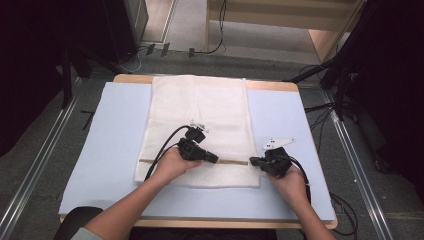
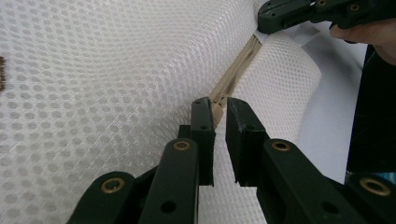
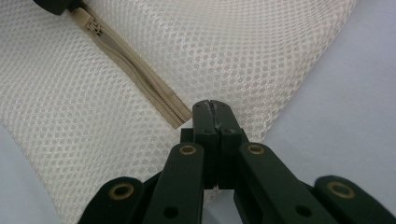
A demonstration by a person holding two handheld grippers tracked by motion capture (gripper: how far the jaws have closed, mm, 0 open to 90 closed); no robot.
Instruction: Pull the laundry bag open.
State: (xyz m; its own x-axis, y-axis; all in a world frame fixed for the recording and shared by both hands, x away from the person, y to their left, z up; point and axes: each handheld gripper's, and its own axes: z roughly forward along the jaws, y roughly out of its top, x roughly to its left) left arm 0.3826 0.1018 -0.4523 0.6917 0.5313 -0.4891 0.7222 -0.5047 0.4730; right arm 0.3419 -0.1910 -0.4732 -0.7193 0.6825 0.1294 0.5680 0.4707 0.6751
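A white mesh bag (image 1: 200, 105) lies flat on a light blue mat (image 1: 115, 130). A beige zipper (image 1: 232, 162) runs across its near end. My left gripper (image 1: 216, 159) points right along the zipper. In the left gripper view its jaws (image 2: 219, 105) stand almost together, pinching the beige zipper pull (image 2: 217, 111). My right gripper (image 1: 252, 161) faces it from the bag's right edge. It (image 3: 215, 103) is shut on the mesh at the zipper's end (image 3: 180, 119), and it lifts the fabric a little there. The slider (image 3: 95, 25) sits near the left gripper's tip.
The mat covers a wooden table (image 1: 210, 77). Bare mat lies on both sides of the bag. Black stand legs (image 1: 325, 70) and cables (image 1: 320, 107) are on the floor to the right. A metal rail (image 1: 40, 165) runs along the left.
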